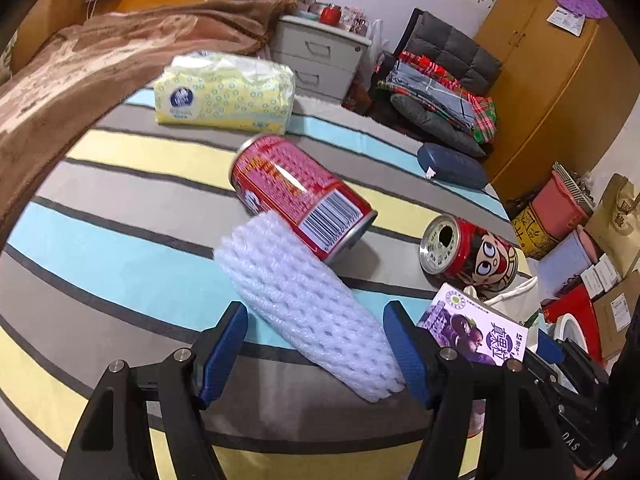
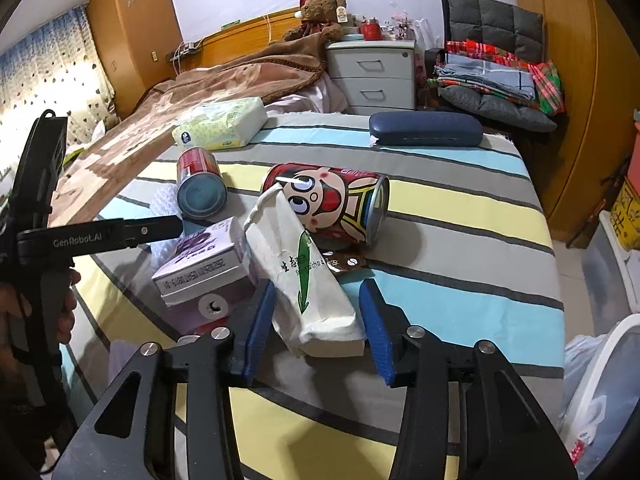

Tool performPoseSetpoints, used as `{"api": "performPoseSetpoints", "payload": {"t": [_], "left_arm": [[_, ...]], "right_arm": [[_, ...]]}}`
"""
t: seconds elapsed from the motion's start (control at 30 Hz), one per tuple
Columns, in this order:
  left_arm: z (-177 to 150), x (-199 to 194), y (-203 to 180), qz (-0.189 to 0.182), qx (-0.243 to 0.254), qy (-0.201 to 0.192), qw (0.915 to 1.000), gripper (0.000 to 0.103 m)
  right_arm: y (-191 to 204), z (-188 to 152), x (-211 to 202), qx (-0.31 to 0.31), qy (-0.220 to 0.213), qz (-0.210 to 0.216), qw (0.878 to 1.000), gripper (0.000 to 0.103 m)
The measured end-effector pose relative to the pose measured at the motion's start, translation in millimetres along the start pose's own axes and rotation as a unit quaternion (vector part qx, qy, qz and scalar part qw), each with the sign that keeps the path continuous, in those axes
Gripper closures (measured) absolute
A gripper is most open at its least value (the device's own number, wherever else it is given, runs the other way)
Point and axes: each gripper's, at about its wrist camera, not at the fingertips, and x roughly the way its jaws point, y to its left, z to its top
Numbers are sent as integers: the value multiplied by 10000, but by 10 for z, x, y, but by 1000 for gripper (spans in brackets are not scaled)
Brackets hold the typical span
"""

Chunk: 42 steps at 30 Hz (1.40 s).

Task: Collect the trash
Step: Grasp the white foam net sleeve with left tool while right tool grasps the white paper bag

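Observation:
A white foam net sleeve (image 1: 312,304) lies on the striped bedspread (image 1: 120,248) between the fingers of my left gripper (image 1: 316,310). That gripper is open: its right pad touches the foam and its left pad stands clear. My right gripper (image 2: 318,286) is shut on a white tissue pack (image 2: 308,280) with green print, both blue pads against its sides. A red can (image 1: 300,200) lies on its side beyond the foam. A cartoon-face can (image 2: 332,204) lies behind the tissue pack. A purple drink carton (image 2: 204,264) sits to its left.
A yellow tissue bundle (image 1: 224,92) and a navy glasses case (image 2: 426,130) lie farther back on the bed. A brown blanket (image 2: 200,92) covers its left side. A small brown wrapper (image 2: 348,262) lies under the cartoon can. A white bin with a plastic bag (image 2: 600,380) stands at the right.

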Motion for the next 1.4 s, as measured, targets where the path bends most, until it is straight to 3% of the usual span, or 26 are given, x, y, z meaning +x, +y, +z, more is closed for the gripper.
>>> {"api": "performPoseSetpoints", "payload": {"t": [0.13, 0.23, 0.37, 0.57, 1.07, 1.2, 1.4], "left_arm": [[-21, 28, -71, 80, 93, 12, 9999, 33], [-40, 50, -112, 127, 129, 34, 9998, 34], [-26, 54, -113, 94, 61, 62, 9999, 50], [-34, 29, -148, 98, 95, 6, 9999, 58], [-1, 98, -159, 382, -137, 107, 9991, 56], [-23, 66, -133, 232, -159, 117, 9995, 66], [-107, -50, -226, 281, 144, -4, 9995, 73]], "right_arm": [[3, -2, -33, -12, -53, -26, 10000, 78], [-8, -6, -37, 32, -65, -13, 10000, 80], [14, -13, -63, 27, -149, -64, 9999, 89], [-18, -19, -66, 126, -175, -136, 9997, 91], [-46, -64, -89, 243, -245, -207, 9992, 91], [-56, -69, -122, 258, -297, -240, 9989, 91], [-58, -96, -177, 316, -353, -215, 9986, 91]]}}
